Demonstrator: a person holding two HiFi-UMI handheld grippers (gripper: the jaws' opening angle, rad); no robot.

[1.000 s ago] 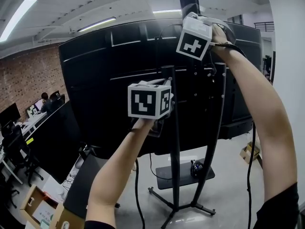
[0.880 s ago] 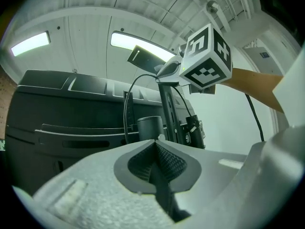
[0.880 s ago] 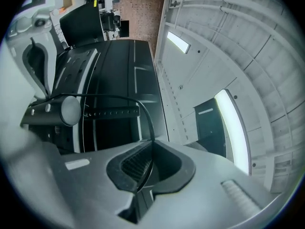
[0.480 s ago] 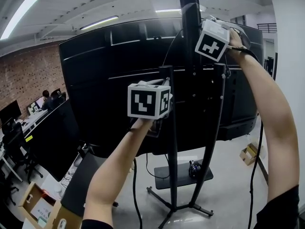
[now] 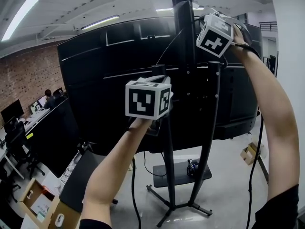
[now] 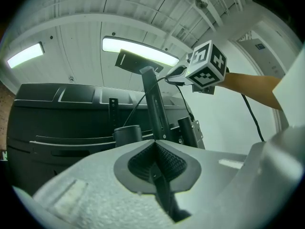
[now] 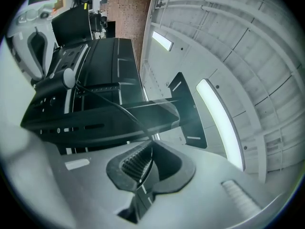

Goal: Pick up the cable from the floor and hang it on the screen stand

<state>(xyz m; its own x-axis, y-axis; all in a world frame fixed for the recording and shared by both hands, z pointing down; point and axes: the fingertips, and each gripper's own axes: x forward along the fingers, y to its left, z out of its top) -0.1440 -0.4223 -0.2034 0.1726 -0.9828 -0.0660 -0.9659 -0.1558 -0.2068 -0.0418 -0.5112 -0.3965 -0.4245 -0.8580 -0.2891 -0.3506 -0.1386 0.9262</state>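
cable [image 6: 135, 109]: slants down-left from right gripper [image 7: 148, 146] toward screen stand [image 5: 184, 56] | right jaws pinch it | left gripper [image 6: 155, 144] jaws pressed together

A thin black cable [image 7: 110, 104], pinched in the closed right claw [image 7: 144, 151], slants away past the flat-topped post of the tall, upright black screen stand [image 5: 183, 46], seemingly taut, its far end hidden.

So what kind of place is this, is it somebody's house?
Not a house. It looks like an office or a workshop. There is a brick wall, desks with computer monitors where someone sits, and long strip lights on a bare ceiling.
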